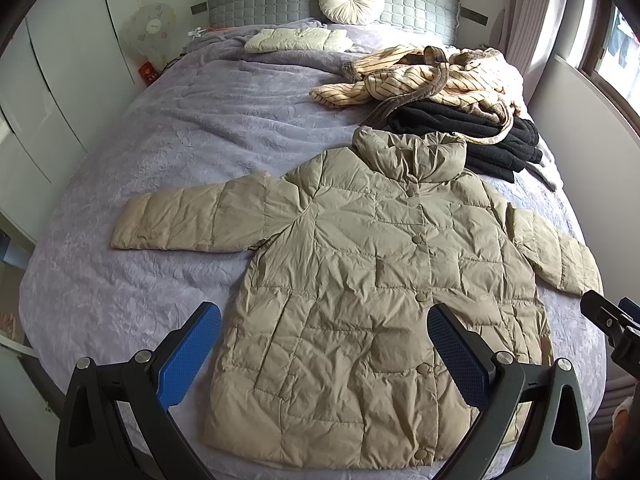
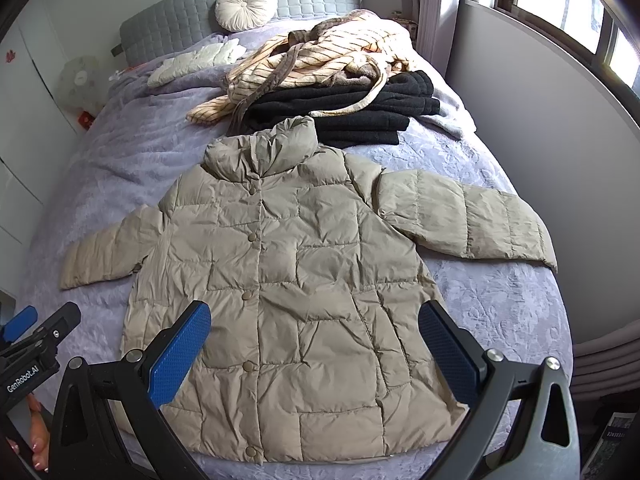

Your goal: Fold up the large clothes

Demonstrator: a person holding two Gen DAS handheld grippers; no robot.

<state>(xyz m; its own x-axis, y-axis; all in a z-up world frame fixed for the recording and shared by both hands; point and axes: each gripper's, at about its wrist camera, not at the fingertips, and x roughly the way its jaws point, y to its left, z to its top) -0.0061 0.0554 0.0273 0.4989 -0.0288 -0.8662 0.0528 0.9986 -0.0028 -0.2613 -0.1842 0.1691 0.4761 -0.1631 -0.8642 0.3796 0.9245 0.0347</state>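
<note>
A beige quilted puffer jacket [image 1: 360, 280] [image 2: 288, 280] lies flat and buttoned on the lilac bedspread [image 1: 160, 152] [image 2: 132, 152], collar toward the headboard, both sleeves spread out sideways. My left gripper [image 1: 324, 344] hovers open above the jacket's lower hem, its blue pads [image 1: 192, 352] wide apart with nothing between them. Over the hem's right half my right gripper [image 2: 316, 344] also stands open and empty. The right gripper's tip [image 1: 608, 320] shows at the left view's right edge, and the left gripper [image 2: 36, 328] at the right view's left edge.
A striped cream robe [image 1: 432, 76] [image 2: 320, 60] lies heaped on folded black garments [image 1: 472, 136] [image 2: 360, 112] behind the jacket's collar. A folded cream jacket [image 1: 300, 40] and round cushion [image 1: 352, 0] sit near the grey headboard [image 1: 260, 0]. White wardrobes stand left; a wall and window are right.
</note>
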